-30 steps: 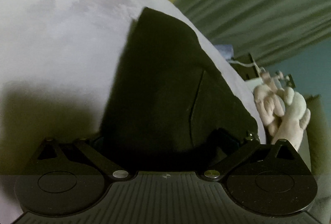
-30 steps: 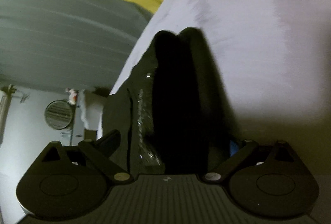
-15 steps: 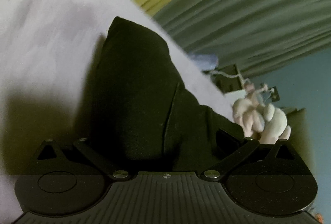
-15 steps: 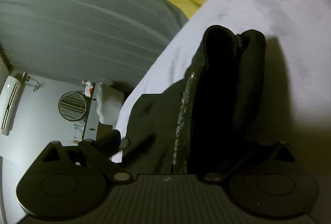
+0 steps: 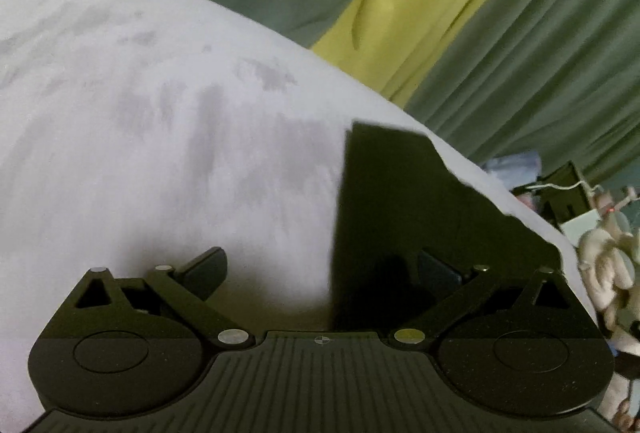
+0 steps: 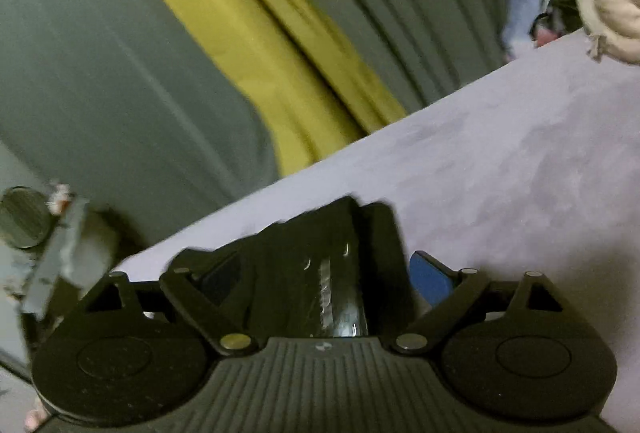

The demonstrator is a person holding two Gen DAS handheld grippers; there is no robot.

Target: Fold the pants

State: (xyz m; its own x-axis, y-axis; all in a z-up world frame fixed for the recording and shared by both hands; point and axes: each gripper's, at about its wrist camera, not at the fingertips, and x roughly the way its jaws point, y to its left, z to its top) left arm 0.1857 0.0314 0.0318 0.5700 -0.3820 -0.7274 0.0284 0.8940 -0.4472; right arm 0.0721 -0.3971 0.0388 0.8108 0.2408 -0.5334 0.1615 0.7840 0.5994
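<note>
The black pants [image 5: 420, 209] lie flat on a pale lilac bed sheet [image 5: 160, 137], ahead and to the right in the left wrist view. My left gripper [image 5: 320, 273] is open; its right finger sits over the cloth's near edge and its left finger over bare sheet. In the right wrist view the pants [image 6: 320, 253] are bunched between the fingers of my right gripper [image 6: 326, 277], which stands open around the cloth, with a blue pad [image 6: 430, 279] showing on the right.
Green and yellow curtains [image 5: 460, 13] hang behind the bed. A cream plush toy [image 5: 608, 257] and small clutter sit past the bed's right edge. In the right wrist view the plush toy [image 6: 608, 1] is at top right and a round fan [image 6: 22, 217] at left.
The left gripper has let go of the pants and opened; the cloth now lies flat to its right. The right gripper has opened and swung, and the pants have dropped lower in its view.
</note>
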